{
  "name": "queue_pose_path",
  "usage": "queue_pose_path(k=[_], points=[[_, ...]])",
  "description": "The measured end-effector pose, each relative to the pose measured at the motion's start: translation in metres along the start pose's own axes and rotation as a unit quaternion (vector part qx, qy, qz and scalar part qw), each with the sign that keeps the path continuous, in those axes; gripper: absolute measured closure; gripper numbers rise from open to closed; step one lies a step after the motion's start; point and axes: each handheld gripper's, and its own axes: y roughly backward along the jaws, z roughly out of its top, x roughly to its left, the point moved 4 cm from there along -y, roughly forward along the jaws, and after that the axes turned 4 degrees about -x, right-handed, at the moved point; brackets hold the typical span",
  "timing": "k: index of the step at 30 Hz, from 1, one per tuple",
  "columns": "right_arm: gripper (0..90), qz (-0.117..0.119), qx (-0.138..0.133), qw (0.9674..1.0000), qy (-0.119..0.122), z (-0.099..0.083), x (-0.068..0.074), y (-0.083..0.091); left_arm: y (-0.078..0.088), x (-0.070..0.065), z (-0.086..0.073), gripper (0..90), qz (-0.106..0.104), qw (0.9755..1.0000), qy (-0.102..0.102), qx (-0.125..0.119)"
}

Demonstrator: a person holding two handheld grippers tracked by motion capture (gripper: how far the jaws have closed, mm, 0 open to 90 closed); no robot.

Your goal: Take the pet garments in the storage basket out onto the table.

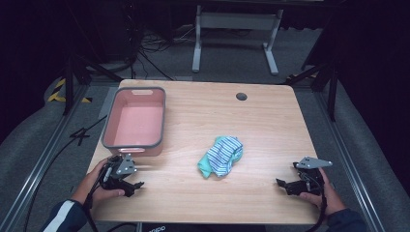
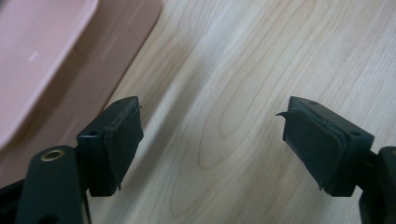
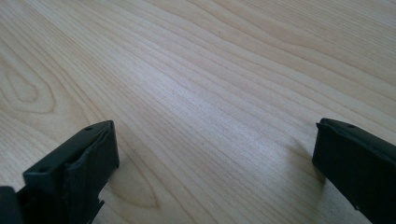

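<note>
A crumpled cloth (image 1: 221, 155), blue-and-white striped with a teal part, lies near the middle of the wooden table (image 1: 203, 111). A pink bin (image 1: 135, 121) with a grey rim stands at the left, empty; its side fills the upper left of the left gripper view as pink bin (image 2: 42, 51). My left gripper (image 1: 137, 186) is low over the table just in front of the bin, open, with bare wood between its pads (image 2: 122, 140). My right gripper (image 1: 282, 184) rests near the front right edge, open, jaws wide apart over bare wood (image 3: 210, 154).
A round cable hole (image 1: 241, 96) sits in the table's far right part. Beyond the table stands a white metal frame (image 1: 237, 29) on grey carpet, with cables on the floor at the left. A hand holds each gripper at the front edge.
</note>
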Motion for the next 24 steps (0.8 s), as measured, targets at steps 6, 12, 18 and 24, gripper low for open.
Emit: queue_pose_path(k=[6, 12, 18, 24], points=[[0.7, 0.000, 0.000, 1.0000, 0.001, 0.000, 0.000, 0.000, 0.003, 0.002, -0.017, 18.4, -0.007, 0.9993, 0.031, -0.021], [0.7, 0.000, 0.000, 1.0000, 0.000, 0.000, 0.000, 0.000, 0.005, 0.004, -0.035, 17.1, -0.021, 0.9955, 0.076, -0.053], [0.7, 0.000, 0.000, 1.0000, 0.001, 0.000, 0.000, 0.000, 0.006, 0.007, -0.049, 16.0, -0.026, 0.9908, 0.092, -0.096], [0.7, 0.000, 0.000, 1.0000, 0.000, 0.000, 0.000, 0.000, 0.005, 0.006, -0.049, 15.8, -0.026, 0.9902, 0.097, -0.097]])
